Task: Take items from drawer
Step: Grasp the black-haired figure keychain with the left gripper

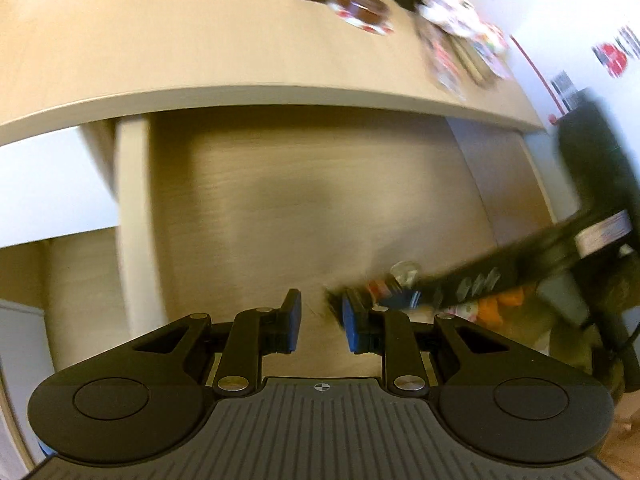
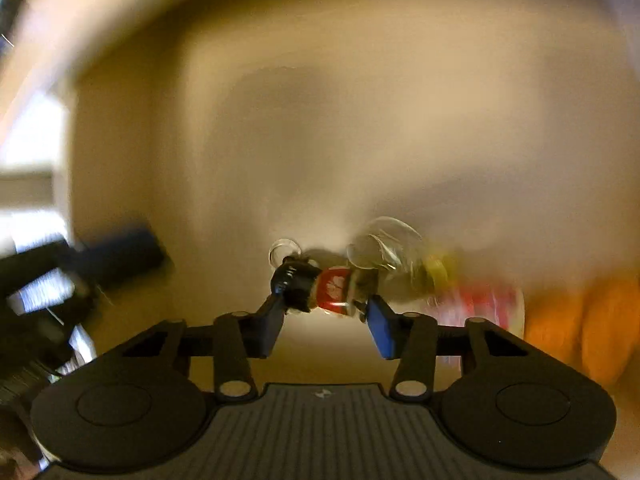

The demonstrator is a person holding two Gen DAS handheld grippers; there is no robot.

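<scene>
Matt pale wood-grain drawer (image 1: 280,208) bottom

Wood desk top (image 1: 160,52) w/ blurred red tin (image 1: 362,12), printed packets (image 1: 456,12); white wall (image 1: 568,8).

A wide stretch of bare drawer floor (image 1: 280,216) lies open under the overhanging tabletop edge (image 1: 280,96), which limits room from above. The right end is crowded: a small red-and-black item (image 2: 320,292), clear plastic (image 2: 384,248), a blurred red-and-white pack (image 2: 484,304) and orange packs (image 2: 580,332) sit close together. 2 grippers share that end; the right gripper (image 1: 500,276) slants across, just beside the left gripper (image 1: 322,320).
</scene>
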